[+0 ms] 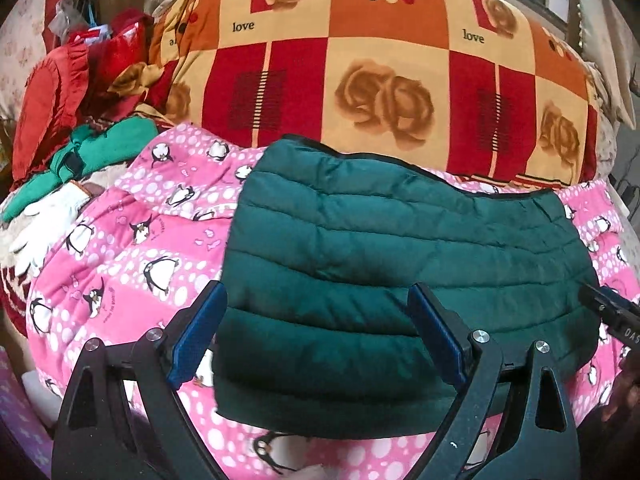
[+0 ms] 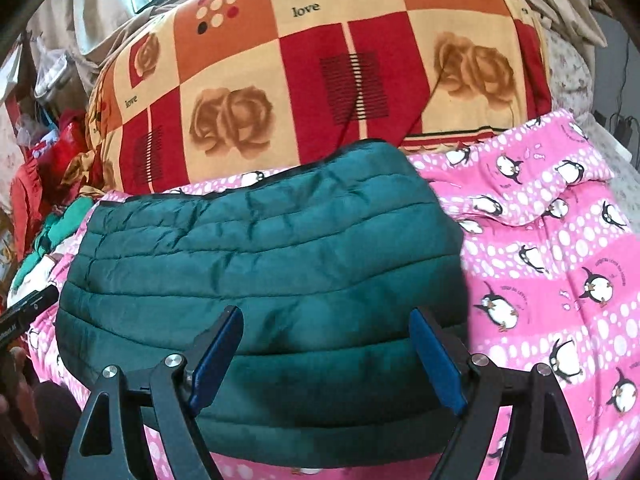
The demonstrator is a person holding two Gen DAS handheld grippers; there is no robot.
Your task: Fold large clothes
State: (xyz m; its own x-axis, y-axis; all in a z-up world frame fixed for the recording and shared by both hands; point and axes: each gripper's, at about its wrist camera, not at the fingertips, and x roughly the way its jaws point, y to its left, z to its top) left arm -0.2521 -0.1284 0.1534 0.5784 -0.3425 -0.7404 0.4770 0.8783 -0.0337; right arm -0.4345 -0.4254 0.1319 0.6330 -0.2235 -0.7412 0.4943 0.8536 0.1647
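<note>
A dark green quilted jacket [image 1: 400, 240] lies folded into a flat rectangle on a pink penguin-print blanket [image 1: 132, 216]. My left gripper [image 1: 316, 288] hovers over the jacket's near left part, open, with blue pads [image 1: 200, 332] wide apart and nothing pinched between them. In the right wrist view the same jacket [image 2: 260, 248] fills the middle. Over its near right part my right gripper [image 2: 327, 314] stands open, its jaws holding nothing. Each view shows the other gripper's black tip at its edge: the right gripper's tip [image 1: 612, 312] and the left gripper's tip [image 2: 28, 308].
A bulky rolled quilt [image 1: 360, 60] with red, orange and rose squares lies right behind the jacket. Red and green clothes [image 1: 92, 148] and a white glove [image 1: 44, 220] pile up at the left. The pink blanket [image 2: 560, 260] spreads out to the right.
</note>
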